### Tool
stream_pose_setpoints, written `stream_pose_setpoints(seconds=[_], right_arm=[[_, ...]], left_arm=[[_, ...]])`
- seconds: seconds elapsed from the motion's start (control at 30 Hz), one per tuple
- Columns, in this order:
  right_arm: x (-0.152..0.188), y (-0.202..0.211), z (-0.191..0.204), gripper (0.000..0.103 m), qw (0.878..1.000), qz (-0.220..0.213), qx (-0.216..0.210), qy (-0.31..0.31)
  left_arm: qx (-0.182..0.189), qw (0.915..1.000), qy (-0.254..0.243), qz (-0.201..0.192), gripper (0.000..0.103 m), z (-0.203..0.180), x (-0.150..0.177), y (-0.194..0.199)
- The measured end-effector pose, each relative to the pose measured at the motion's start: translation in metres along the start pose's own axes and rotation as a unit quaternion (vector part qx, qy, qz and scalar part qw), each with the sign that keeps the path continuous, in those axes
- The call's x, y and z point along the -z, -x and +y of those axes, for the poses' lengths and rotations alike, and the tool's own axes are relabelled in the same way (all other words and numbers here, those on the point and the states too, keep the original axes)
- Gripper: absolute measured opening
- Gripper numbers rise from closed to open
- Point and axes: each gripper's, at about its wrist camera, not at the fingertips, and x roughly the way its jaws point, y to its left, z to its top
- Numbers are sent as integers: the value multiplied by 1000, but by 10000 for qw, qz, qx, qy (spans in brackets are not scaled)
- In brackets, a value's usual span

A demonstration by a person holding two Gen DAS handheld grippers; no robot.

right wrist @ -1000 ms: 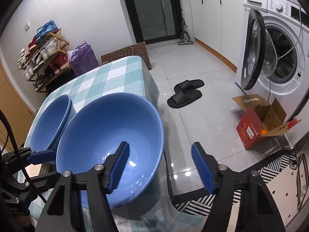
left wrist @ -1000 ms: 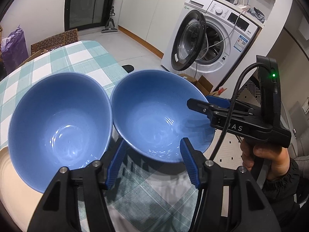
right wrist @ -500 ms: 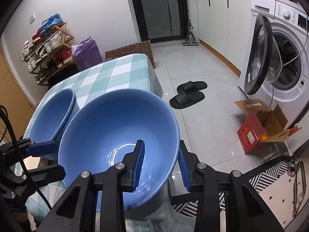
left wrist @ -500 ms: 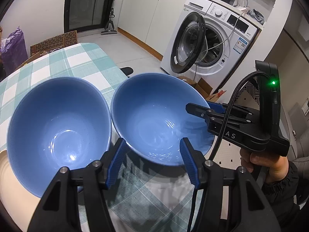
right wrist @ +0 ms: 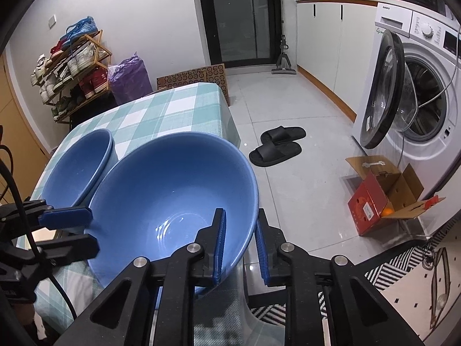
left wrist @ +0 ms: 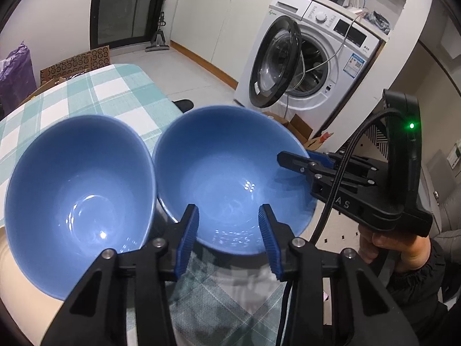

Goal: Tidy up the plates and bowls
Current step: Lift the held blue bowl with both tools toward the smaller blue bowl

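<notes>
Two blue bowls stand side by side on the checked tablecloth [left wrist: 121, 95]. The left bowl [left wrist: 77, 201] [right wrist: 77, 164] rests on a cream plate [left wrist: 20, 291]. My right gripper [right wrist: 240, 225] [left wrist: 302, 161] is shut on the right-hand rim of the right bowl [left wrist: 230, 173] [right wrist: 173, 196], one pad inside and one outside. My left gripper [left wrist: 229, 230] [right wrist: 69, 230] hovers at that bowl's near rim, beside the gap between the bowls. Its jaws are closing, and the rim shows between the pads without being pressed.
The table ends just right of the right bowl, with tiled floor below. On the floor lie black slippers [right wrist: 276, 144] and an open red carton [right wrist: 383, 201]. A washing machine [right wrist: 417, 92] has its door open. A shoe rack [right wrist: 72, 66] stands far left. A hand [left wrist: 389, 248] holds the right gripper.
The right gripper's jaws have come together onto the right bowl's rim. The left gripper's jaws have narrowed. Neither hand has shifted noticeably.
</notes>
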Motion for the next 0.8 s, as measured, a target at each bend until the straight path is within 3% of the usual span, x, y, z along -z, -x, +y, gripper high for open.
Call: stream_pose_setpoints(seconds=[0.47, 0.8], right_arm=[[5, -6, -3, 20, 9999, 80, 16, -73], [9, -6, -4, 20, 10000, 68, 43, -57]], left_arm=[[-41, 9994, 304, 146, 42, 15, 8, 2], [-103, 9997, 222, 36, 42, 9, 4, -4]])
